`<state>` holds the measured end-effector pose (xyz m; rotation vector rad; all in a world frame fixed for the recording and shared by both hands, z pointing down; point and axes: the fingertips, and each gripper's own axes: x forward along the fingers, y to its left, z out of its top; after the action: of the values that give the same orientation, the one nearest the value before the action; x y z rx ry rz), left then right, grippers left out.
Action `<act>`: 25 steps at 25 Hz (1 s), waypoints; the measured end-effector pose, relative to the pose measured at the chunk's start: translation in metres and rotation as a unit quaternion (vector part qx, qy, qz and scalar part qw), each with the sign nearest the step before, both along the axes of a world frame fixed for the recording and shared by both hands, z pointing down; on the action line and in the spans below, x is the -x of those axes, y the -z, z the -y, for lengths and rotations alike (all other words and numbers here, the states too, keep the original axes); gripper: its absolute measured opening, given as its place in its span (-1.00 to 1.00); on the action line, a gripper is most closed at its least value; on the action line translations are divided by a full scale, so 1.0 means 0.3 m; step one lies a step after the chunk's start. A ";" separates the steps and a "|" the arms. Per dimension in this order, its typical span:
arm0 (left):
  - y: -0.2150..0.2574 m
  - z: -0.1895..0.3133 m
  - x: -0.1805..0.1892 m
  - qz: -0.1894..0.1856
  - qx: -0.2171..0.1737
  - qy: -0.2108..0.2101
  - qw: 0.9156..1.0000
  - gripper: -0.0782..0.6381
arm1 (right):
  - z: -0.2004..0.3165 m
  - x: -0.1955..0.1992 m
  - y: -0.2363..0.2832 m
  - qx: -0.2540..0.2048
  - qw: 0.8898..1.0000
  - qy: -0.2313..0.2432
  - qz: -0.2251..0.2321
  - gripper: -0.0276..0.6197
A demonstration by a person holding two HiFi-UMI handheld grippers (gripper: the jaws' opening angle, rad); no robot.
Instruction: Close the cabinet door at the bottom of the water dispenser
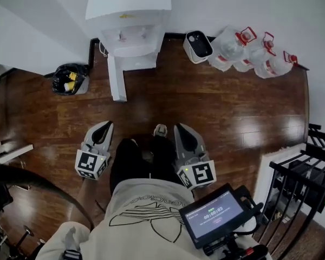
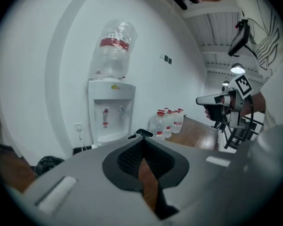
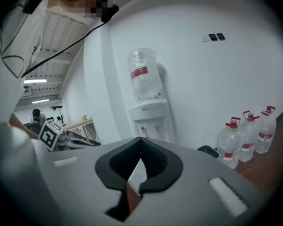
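Head view first: the water dispenser [image 1: 131, 23] stands against the white wall, and the cabinet door [image 1: 117, 80] at its bottom hangs swung out over the wood floor [image 1: 222, 107] toward me, well apart from both grippers. My left gripper [image 1: 103, 128] and right gripper [image 1: 182, 129] hover either side of my legs. That door looks like a thin, stiff white panel, smooth and probably light on its hinge. No pinching needed, I'd say: press flat on its outer face near the free edge, gently, so it doesn't slam

Left gripper view: jaws pressed together on nothing, with ribbed dark pads [image 2: 127, 159] set in a matte grey shell. Beyond is the boxy white dispenser with a clear, red-banded bottle [image 2: 114, 51] upended on top. Top-heavy, I reckon, so no hard shove. The door is hidden behind my gripper here

Right gripper view: jaws closed too, empty. Glossy clear jugs [image 3: 247, 135] with red caps line the wall beside the dispenser
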<state>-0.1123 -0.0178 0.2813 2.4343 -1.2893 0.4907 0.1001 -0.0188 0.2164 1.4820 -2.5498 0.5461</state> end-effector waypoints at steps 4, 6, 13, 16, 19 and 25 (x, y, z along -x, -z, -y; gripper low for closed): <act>-0.143 0.082 -0.054 0.004 -0.019 0.013 1.000 -0.73 | 0.095 -0.083 -0.208 -0.001 1.000 -0.025 0.001 -0.91; -0.238 0.109 -0.071 -0.008 -0.032 0.026 0.999 -0.73 | 0.119 -0.100 -0.329 0.004 0.999 -0.036 0.003 -0.91; -0.554 0.141 -0.059 -0.033 -0.081 0.045 0.995 -0.73 | 0.174 -0.101 -0.702 -0.026 0.999 -0.045 -0.016 -0.91; -0.662 0.141 -0.012 -0.020 -0.104 0.059 0.993 -0.73 | 0.181 -0.110 -0.817 -0.042 0.998 -0.045 -0.023 -0.91; -0.766 0.161 0.030 -0.024 -0.131 0.073 0.988 -0.73 | 0.194 -0.118 -0.926 -0.053 0.998 -0.038 -0.010 -0.91; -1.036 0.160 0.079 0.029 -0.152 0.085 0.984 -0.73 | 0.207 -0.113 -1.171 -0.088 0.996 -0.013 -0.029 -0.91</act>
<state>-0.1360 -0.0658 0.5922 2.5328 -1.6884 0.3411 0.1340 -0.0809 0.5676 1.5619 -2.5940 0.2832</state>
